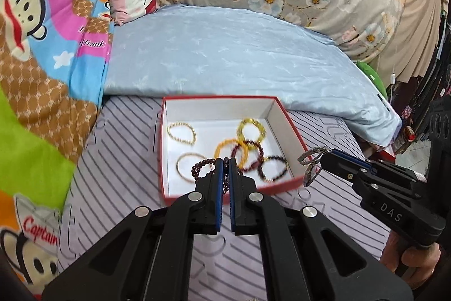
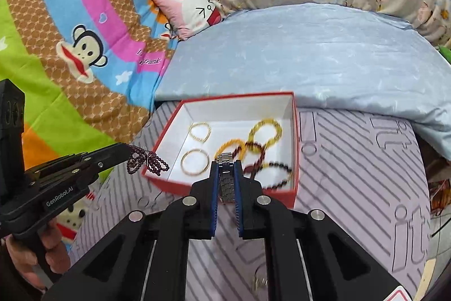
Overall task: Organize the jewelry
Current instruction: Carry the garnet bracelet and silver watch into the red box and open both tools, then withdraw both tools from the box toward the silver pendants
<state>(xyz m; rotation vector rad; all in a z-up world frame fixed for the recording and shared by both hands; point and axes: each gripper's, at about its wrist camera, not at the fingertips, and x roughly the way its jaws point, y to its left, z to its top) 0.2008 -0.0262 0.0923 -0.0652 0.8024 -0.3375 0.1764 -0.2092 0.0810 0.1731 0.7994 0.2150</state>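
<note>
Over the striped lilac bed sheet (image 2: 352,160), the left tongs (image 1: 225,160) are clamped on a dark garnet-red beaded string (image 1: 201,167), held above the near rim of the red cardboard box with white lining (image 1: 225,106). The right tongs (image 2: 227,161) pinch a silver metal link watch band (image 2: 227,182); several bead bracelets (image 2: 265,133) lie inside the box.

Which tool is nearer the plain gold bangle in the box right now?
Left. The left tool, shut on dark beads, hangs right beside the bangle; the right tool, holding a watch, is past the box's far edge.

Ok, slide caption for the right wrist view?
Right gripper clamps a steel watch band before the red box of bracelets.
</note>
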